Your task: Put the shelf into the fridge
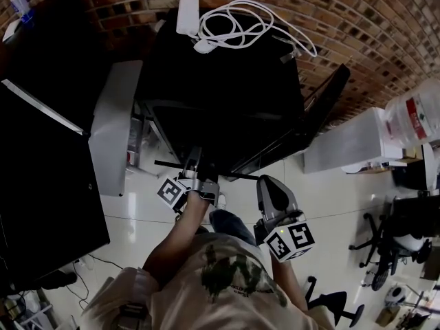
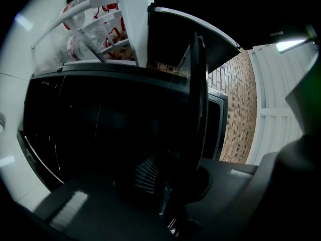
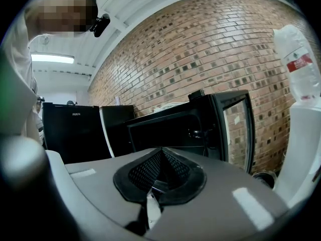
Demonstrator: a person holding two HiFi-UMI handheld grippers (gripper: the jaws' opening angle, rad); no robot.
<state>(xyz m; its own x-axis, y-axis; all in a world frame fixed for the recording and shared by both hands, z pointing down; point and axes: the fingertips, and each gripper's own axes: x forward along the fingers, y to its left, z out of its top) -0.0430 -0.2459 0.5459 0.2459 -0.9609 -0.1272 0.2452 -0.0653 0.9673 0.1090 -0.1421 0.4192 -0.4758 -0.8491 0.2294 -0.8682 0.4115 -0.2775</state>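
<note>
A small black fridge [image 1: 227, 88] stands open in front of me, its door [image 1: 323, 105] swung out to the right. The shelf [image 1: 237, 176] is a thin dark panel, seen edge-on as a bar across the fridge's opening. My left gripper [image 1: 194, 181] is shut on its near edge. In the left gripper view the shelf [image 2: 196, 109] rises upright from the left gripper [image 2: 185, 185] against the dark fridge interior [image 2: 100, 129]. My right gripper [image 1: 271, 191] hangs back to the right, shut with nothing in it. The right gripper view shows that gripper [image 3: 160, 154] facing the open fridge [image 3: 170, 129].
A white power strip with a coiled cable [image 1: 227, 23] lies on the fridge's top. A taller black cabinet [image 1: 41, 163] stands at the left. A large water bottle [image 1: 416, 115] sits on a white stand at the right, with office chairs [image 1: 392, 239] beyond. Brick wall behind.
</note>
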